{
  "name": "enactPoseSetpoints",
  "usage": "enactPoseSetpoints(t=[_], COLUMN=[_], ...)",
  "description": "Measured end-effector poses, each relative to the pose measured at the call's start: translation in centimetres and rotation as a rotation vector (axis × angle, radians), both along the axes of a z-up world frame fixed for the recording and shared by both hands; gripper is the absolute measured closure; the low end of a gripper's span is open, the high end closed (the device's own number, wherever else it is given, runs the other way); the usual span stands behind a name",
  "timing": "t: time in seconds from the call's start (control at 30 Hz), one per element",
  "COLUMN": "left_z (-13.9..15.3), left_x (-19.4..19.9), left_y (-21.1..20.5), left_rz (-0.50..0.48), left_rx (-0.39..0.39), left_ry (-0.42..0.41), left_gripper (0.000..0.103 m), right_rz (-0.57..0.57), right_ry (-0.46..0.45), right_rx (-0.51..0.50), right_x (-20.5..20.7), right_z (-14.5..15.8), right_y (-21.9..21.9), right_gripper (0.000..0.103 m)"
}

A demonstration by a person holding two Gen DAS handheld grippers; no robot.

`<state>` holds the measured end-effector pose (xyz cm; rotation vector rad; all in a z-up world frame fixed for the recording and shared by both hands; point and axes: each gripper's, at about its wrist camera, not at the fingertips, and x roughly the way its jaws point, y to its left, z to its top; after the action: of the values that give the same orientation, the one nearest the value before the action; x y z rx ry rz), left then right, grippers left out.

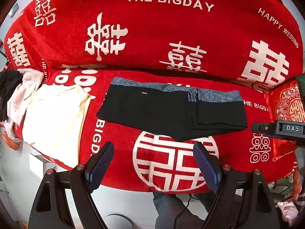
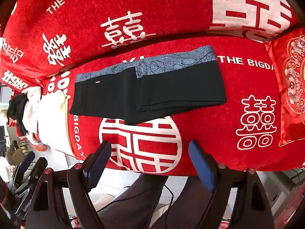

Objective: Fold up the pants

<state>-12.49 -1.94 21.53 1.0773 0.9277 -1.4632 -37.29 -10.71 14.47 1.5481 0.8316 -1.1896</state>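
Black pants [image 1: 167, 110] with a blue-grey patterned waistband lie folded into a flat bundle on the red sofa seat [image 1: 122, 168]; they also show in the right wrist view [image 2: 144, 93]. My left gripper [image 1: 153, 150] is open and empty, held back from the seat's front edge just below the pants. My right gripper [image 2: 149, 148] is open and empty too, in front of the seat edge below the pants. The right gripper's body [image 1: 280, 130] shows at the right edge of the left wrist view, and the left gripper [image 2: 26, 173] at the lower left of the right wrist view.
A folded cream garment [image 1: 55, 120] and a heap of white and black clothes [image 1: 15, 97] lie at the seat's left end. A red embroidered cushion [image 2: 291, 87] sits at the right. The red backrest [image 1: 152, 28] rises behind. A person's legs [image 2: 137, 200] and cables are below.
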Motion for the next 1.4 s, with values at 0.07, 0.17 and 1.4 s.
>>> enactPoseSetpoints(t=[0.07,0.17,1.4], left_z=[0.0,0.0,0.0], left_x=[0.3,0.6,1.7], left_y=[0.0,0.0,0.0], left_rz=[0.003,0.004,0.008], left_rx=[0.001,0.001,0.004], left_ry=[0.000,-0.002,-0.007], left_gripper=[0.018,0.018,0.018], right_rz=[0.003,0.004,0.000], right_ry=[-0.001,-0.001,-0.006], right_rx=[0.001,-0.001,-0.004], right_x=[0.2,0.6,1.0], right_z=[-0.1,0.0,0.0], right_y=[0.0,-0.1,-0.2], right_gripper=[0.017,0.017,0.017])
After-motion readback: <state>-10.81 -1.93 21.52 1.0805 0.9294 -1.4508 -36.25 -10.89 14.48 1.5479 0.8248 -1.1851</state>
